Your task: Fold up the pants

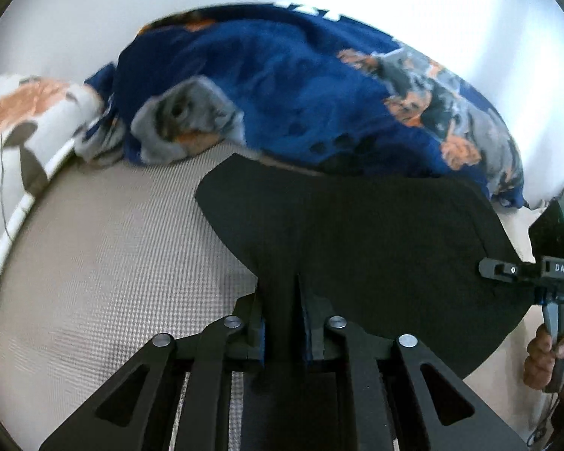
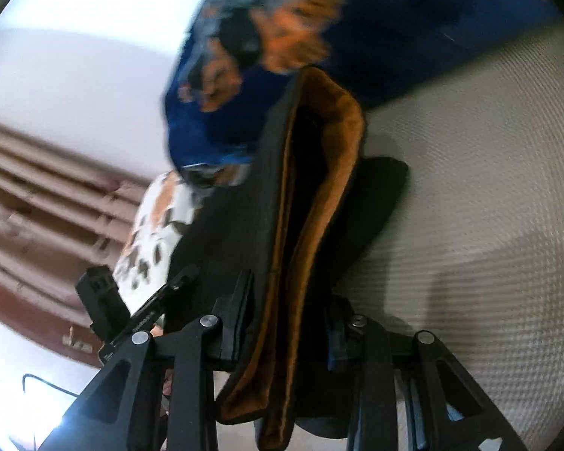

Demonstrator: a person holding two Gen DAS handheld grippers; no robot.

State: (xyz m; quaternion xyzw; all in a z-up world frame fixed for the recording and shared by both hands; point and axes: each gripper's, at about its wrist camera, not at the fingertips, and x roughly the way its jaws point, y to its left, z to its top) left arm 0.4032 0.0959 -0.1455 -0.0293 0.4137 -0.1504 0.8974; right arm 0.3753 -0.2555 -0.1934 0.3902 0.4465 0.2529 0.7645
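1. My left gripper (image 1: 284, 314) stands narrow, its pads clamped on a fold of the black pants (image 1: 357, 233).
2. From that grip the pants fan out flat over the beige mattress (image 1: 112, 263), just short of the blue patterned blanket (image 1: 274, 86).
3. My right gripper (image 2: 287, 323) is set a little wider and holds the bunched waistband, whose orange lining (image 2: 319, 173) faces up.
4. I see a hand (image 1: 545, 357) at the left view's right edge.
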